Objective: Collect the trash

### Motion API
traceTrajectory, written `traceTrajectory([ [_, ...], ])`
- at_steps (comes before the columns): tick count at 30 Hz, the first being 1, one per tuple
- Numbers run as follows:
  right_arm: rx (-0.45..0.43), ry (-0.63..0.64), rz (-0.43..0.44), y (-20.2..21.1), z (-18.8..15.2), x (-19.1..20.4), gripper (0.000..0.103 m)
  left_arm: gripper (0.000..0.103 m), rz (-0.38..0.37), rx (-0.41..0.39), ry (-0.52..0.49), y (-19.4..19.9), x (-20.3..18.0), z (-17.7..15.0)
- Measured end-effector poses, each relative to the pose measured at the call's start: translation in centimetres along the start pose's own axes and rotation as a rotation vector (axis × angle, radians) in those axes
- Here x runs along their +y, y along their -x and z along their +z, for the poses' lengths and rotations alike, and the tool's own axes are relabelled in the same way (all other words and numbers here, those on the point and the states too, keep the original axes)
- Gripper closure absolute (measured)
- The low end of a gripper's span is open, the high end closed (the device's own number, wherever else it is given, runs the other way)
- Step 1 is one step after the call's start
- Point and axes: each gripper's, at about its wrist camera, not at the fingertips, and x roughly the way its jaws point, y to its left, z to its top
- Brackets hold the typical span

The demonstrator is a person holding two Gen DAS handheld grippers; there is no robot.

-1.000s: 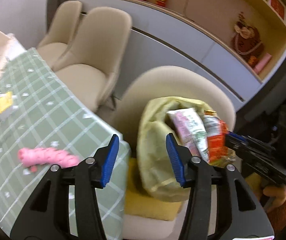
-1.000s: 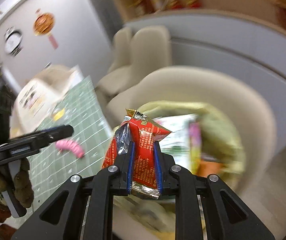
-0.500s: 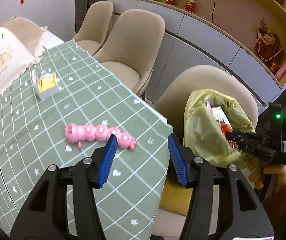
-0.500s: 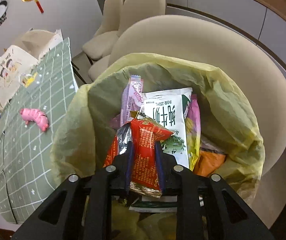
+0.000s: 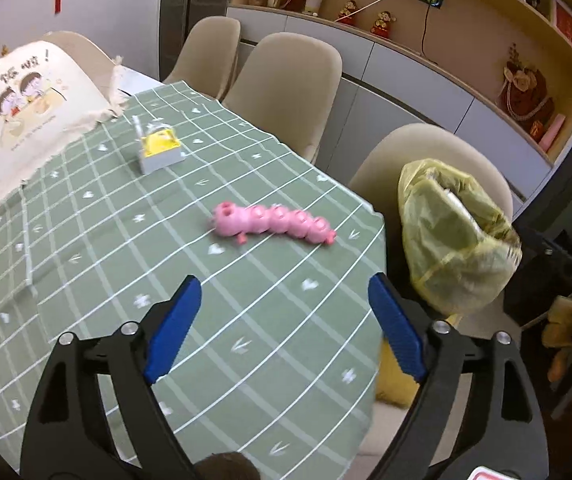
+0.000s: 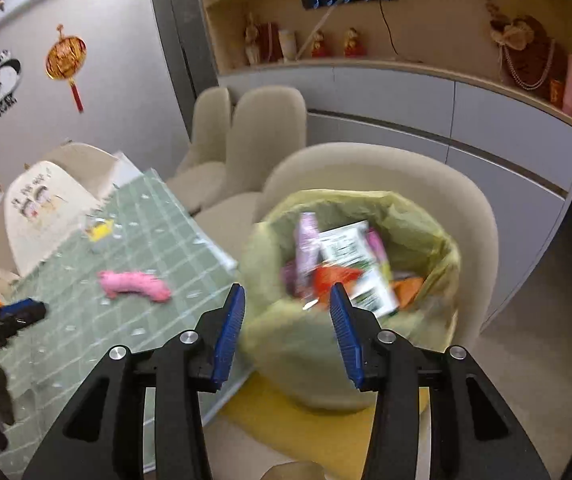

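A yellow trash bag stands open on a beige chair beside the table. It holds several snack wrappers, with a red wrapper on top. My right gripper is open and empty just in front of the bag's mouth. The bag also shows in the left wrist view at the right. My left gripper is open and empty above the green checked tablecloth, near its right edge.
A pink caterpillar toy lies on the cloth ahead of the left gripper. A small yellow-and-grey box sits farther back. A printed cloth bag lies at the far left. More beige chairs stand behind the table.
My right gripper has opened and let go of the red wrapper, which now lies in the bag, and it has pulled back. My left gripper has swung left over the table and opened wider.
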Motion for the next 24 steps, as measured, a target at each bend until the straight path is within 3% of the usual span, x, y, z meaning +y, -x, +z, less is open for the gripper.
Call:
traceTrajectory([
  [6, -0.026, 0.021, -0.001, 4.2, -4.3, 7.7, 0.061, 0.021, -0.001, -0.092, -0.075, 4.6, 0.9, -2.7],
  [9, -0.050, 0.019, 0.003, 5.9, -6.2, 10.7, 0.060, 0.021, 0.045, -0.130, -0.133, 6.4, 0.7, -4.0],
  [14, -0.091, 0.030, -0.033, 8.1, -8.6, 13.7, 0.056, 0.021, 0.112, -0.181, -0.183, 8.7, 0.8, -6.0],
  [24, -0.154, 0.056, -0.058, 11.3, -9.9, 16.9, 0.056, 0.021, 0.086, -0.252, -0.186, 12.4, 1.7, -7.4],
])
